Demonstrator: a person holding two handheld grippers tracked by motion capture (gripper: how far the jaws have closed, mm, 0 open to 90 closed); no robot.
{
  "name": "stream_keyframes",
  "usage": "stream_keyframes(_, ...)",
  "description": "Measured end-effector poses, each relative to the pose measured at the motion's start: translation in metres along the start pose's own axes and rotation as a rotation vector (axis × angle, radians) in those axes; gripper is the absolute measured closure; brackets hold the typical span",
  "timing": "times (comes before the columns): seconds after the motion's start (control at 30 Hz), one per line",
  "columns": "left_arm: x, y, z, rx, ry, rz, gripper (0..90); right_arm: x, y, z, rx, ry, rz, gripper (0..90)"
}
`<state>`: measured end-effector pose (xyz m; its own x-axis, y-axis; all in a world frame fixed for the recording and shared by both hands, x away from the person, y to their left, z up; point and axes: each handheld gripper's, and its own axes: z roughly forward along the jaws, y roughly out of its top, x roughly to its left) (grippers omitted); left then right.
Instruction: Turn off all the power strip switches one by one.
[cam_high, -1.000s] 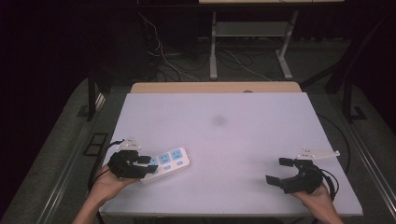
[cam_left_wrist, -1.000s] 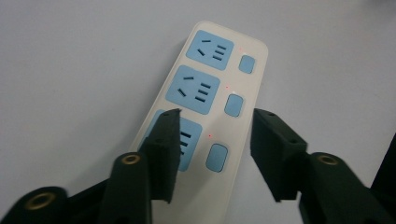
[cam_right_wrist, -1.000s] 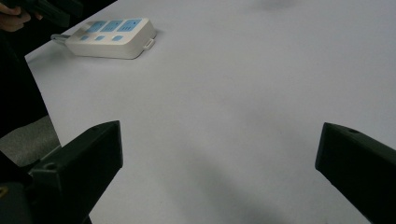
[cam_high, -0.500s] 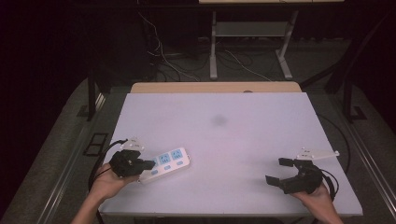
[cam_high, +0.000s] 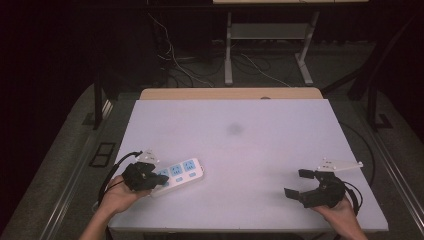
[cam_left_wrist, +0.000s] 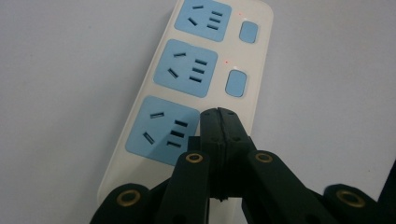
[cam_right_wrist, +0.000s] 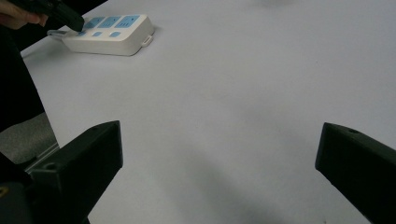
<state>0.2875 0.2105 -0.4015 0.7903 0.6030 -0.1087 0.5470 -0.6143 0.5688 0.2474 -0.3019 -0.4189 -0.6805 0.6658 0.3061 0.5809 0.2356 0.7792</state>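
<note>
- High view: white power strip (cam_high: 176, 174) lying flat near the front-left corner of the bench (cam_high: 240, 150), left gripper (cam_high: 159, 180) bearing down on its near end, right gripper (cam_high: 303, 186) parked well apart at the front-right.
- Left gripper view: jaws pressed together, nothing pinched between them, joined tip set on the strip just beside the nearest blue socket (cam_left_wrist: 163, 129), about where that socket's switch would sit; switch itself hidden under the tip, contact likely but not certain.
- Same view: two farther switches, middle blue switch (cam_left_wrist: 236, 83) and far blue switch (cam_left_wrist: 248, 31), each with a tiny red light beside it; whether lit or merely marked, hard to tell.
- Right gripper view: jaws spread wide over bare bench, holding nothing, strip far off at upper left with the other gripper on it.
- Judged progress: early to middle — closed tip apparently placed for a press on the nearest switch, result of that press not readable.
- Judged remainder: confirming the nearest switch, then possibly the other two; strip not lifted or shifted by either gripper, right hand idle.
</note>
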Motion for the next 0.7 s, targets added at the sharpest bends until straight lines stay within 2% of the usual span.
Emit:
stream_keyframes(0.33, 0.002, -0.0028, 0.0007, -0.012, -0.014, -0.004, 89.3, 0.0002, -0.0001, 0.0006, 0.004, 0.001, -0.004, 0.6)
stream_keyframes(0.7, 0.0021, -0.0005, 0.001, 0.011, -0.014, -0.007, 89.7, 0.0001, 0.0, 0.0004, 0.004, -0.006, -0.006, 0.6)
